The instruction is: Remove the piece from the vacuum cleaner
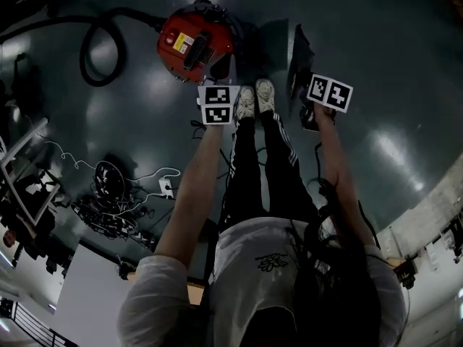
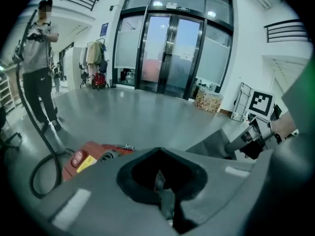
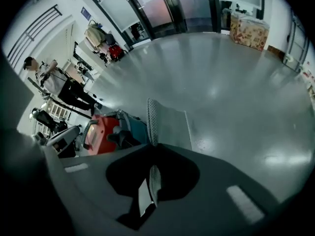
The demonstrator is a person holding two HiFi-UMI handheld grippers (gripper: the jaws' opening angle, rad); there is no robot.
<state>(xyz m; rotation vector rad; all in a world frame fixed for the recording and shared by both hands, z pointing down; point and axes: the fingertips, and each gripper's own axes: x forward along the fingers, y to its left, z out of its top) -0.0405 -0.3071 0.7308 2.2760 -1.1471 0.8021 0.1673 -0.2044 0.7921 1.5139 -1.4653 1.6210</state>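
The floor carries everything here, and I can find no edge or corner of it to place things by, so I go by neighbours. The red vacuum cleaner stands just ahead of my shoes, with its hose looped off to its left.

The piece, a flat grey panel with a perforated rim, looks free of the machine. It stands just to the machine's right, and my right tool is clamped on its thin edge. My left tool has its jaws together on nothing and is held near the machine.

My main worry is that grip. The pinch sits on one narrow edge of a broad panel, so I judge it could pivot or slide out if I swing it quickly. It could also knock against the machine, since the two are close. The tangle of cables on the floor behind and to my left could snag a foot if I step back.

- **Panel's near end:** the tool body hides it.
- **Panel's far end:** I cannot tell whether it touches the floor.
- **Seat on the machine:** where the panel came from does not show.
- **Head view:** too dark to make out fine detail.
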